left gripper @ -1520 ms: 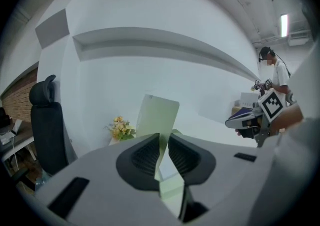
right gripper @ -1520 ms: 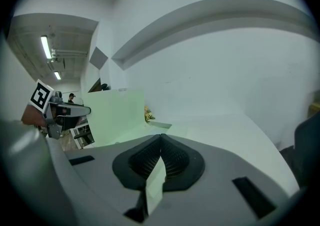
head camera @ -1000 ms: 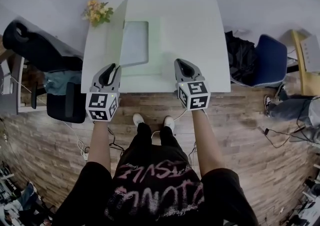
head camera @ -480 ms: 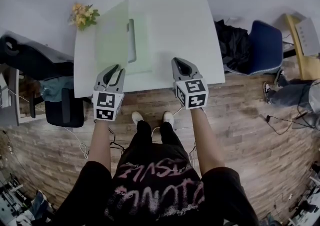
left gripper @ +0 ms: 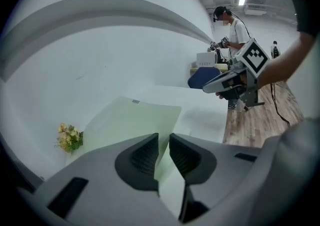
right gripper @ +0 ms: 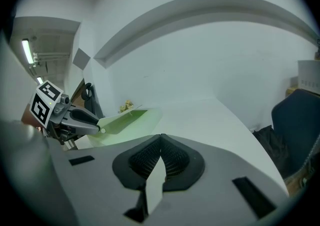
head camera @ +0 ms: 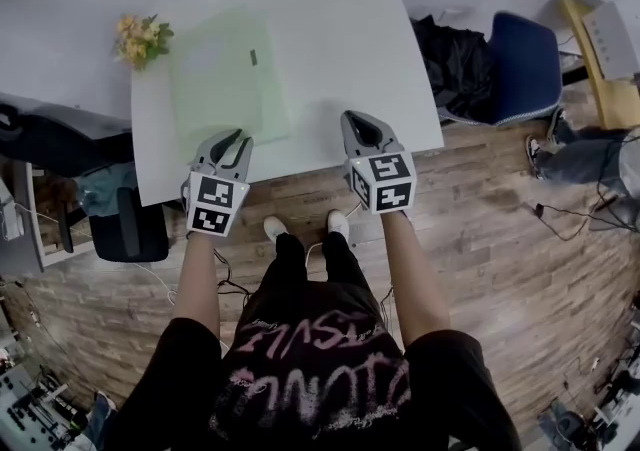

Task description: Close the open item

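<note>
Showing the pale green folder (head camera: 222, 74) lying on the white table (head camera: 340, 29), directly ahead of the left gripper (left gripper: 163, 137). Its cover is down over the base, though in the right gripper view the corner nearest that tool looks slightly raised.

Left gripper: pointed downward at the folder's near edge, its jaws a narrow slit apart after just closing a little. The folder's near edge shows through the slit, and the ribbed pads (left gripper: 145, 156) are not seen pressing on it.

Right gripper (right gripper: 159, 139): level with the left one and to its right, over the near edge of the table. Its jaws are together at the tips with nothing between them. The folder lies ahead of it and to its left, apart from it.

A small bunch of yellow flowers (head camera: 138, 37) sits beyond the left gripper and to its left, near the folder's far left corner. A blue chair (head camera: 525, 74) with a dark bundle (head camera: 458, 59) beside it stands on the wooden floor (head camera: 500, 239), well to the right of the right gripper.
</note>
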A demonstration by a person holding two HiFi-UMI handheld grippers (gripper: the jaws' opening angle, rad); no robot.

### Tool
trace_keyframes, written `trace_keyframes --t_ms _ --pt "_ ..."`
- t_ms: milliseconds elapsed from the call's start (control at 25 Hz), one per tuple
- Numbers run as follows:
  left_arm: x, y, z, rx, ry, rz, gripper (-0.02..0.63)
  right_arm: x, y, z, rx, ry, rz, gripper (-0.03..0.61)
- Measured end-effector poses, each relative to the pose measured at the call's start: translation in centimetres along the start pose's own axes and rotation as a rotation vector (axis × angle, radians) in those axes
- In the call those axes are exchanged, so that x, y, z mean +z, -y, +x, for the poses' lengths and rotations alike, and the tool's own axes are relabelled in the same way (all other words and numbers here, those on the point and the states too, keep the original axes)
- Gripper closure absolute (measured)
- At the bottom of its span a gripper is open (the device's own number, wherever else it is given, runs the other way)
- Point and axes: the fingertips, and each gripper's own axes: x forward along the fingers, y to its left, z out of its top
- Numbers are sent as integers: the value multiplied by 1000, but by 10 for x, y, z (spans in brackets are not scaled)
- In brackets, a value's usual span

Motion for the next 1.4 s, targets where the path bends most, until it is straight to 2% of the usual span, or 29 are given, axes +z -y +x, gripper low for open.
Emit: trace_keyframes --t_ms 240,480,840,1200,1400 --pt "-7 12 19 -89 -76 56 548 -7 8 2 -13 -6 24 568" --pt "-15 26 32 -223 -167 112 551 -16 17 2 -37 -18 47 568" --pt "-16 30 41 -325 -210 105 548 -12 24 13 -42 -21 58 568" --pt "-17 35 41 -384 -215 100 545 18 -3 54 44 -8 -9 568" --pt "-15 37 43 -404 -216 100 543 45 -29 99 146 -17 -61 568"
